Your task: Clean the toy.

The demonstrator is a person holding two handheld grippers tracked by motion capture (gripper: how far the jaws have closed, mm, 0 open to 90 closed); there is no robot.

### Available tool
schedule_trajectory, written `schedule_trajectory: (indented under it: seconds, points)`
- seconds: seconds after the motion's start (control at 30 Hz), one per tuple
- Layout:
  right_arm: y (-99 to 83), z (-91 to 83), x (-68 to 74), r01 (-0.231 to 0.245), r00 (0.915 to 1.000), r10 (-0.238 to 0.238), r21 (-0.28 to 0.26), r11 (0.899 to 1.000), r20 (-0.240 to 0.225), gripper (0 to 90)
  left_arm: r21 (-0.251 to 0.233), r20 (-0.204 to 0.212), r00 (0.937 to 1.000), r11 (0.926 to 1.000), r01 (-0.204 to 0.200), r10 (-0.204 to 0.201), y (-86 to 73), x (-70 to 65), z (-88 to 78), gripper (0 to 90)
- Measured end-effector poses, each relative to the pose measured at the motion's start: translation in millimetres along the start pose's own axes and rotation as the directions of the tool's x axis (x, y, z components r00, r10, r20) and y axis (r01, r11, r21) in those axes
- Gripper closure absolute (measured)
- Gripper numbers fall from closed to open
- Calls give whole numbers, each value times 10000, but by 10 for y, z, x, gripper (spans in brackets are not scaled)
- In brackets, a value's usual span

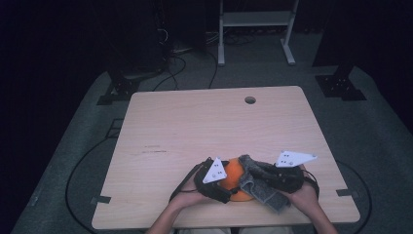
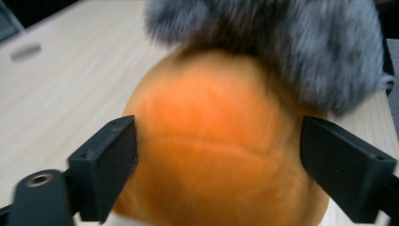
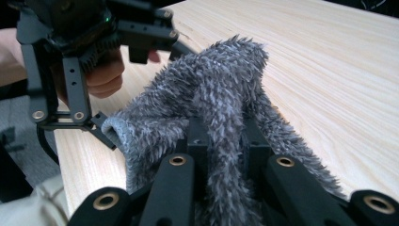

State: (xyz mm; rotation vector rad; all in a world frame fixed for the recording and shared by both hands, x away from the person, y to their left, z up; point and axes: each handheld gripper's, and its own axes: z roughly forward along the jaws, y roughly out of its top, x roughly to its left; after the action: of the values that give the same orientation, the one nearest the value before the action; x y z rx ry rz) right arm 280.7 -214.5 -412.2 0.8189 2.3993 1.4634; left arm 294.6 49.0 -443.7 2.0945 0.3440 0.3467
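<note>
At lower centre, the left gripper (image 1: 228, 187) jaws clasp the orange ball (image 2: 221, 150); the right gripper (image 3: 225, 141) jaws pinch the grey furry cloth (image 3: 221, 94) draped over it

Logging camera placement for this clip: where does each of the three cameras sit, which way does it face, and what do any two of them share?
High view: above the near edge, looking forward and down on the table; both forearms and grippers show.
Left gripper view: rides the left gripper, facing the orange ball between its wide jaws.
Right gripper view: rides the right gripper, shut on the grey furry cloth; the left gripper shows beyond.
Shared: the cloth and the tabletop show in all three.
</note>
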Motion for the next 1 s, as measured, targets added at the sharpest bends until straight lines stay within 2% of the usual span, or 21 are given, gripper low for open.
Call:
schedule_trajectory:
  seconds: [0.07, 0.2, 0.4, 0.5, 0.57, 0.63, 0.67, 0.73, 0.8, 0.9, 0.93, 1.0]
  points:
    - [-43, -15, -78, -357, 9994, 357, -26, 9994, -42, 777, 162, 26, 9998, 9997, 209, -209, -29, 38, -3, 156]
    - [-175, -78, -280, -1126, 9928, 1113, 277, 9933, 444, 777, 403, 165, 9989, 9982, 435, -442, -91, 93, -31, 171]
    - [-244, -53, -349, -1386, 9897, 1354, 728, 9877, 476, 776, 414, 180, 9985, 9978, 514, -522, -106, 99, -38, 171]
    - [-256, -62, -380, -1418, 9879, 1348, 948, 9853, 766, 776, 421, 195, 9982, 9976, 556, -565, -117, 106, -52, 171]
    - [-235, -104, -371, -1532, 9873, 1501, 640, 9861, 517, 776, 379, 218, 9979, 9975, 594, -602, -129, 111, -56, 171]
    - [-195, -135, -349, -1645, 9863, 1646, 196, 9862, -43, 775, 288, 277, 9970, 9970, 719, -727, -142, 126, -52, 170]
    - [-183, -125, -332, -1615, 9868, 1617, 167, 9867, -131, 774, 277, 296, 9967, 9968, 749, -757, -144, 129, -50, 169]
    - [-202, -91, -334, -1557, 9877, 1561, 349, 9872, -83, 774, 250, 325, 9965, 9968, 756, -764, -145, 131, -49, 169]
    - [-248, -71, -383, -1827, 9830, 1834, 480, 9820, -101, 774, 234, 325, 9964, 9967, 780, -787, -144, 131, -48, 169]
    - [-308, -82, -492, -2172, 9761, 2159, 988, 9711, 244, 773, 254, 317, 9964, 9966, 781, -789, -146, 130, -59, 168]
    - [-307, -97, -504, -2222, 9750, 2204, 965, 9702, 288, 773, 258, 317, 9965, 9968, 762, -770, -145, 129, -61, 167]
    - [-271, -135, -500, -2228, 9748, 2230, 613, 9729, 48, 774, 219, 348, 9972, 9977, 648, -656, -137, 113, -54, 166]
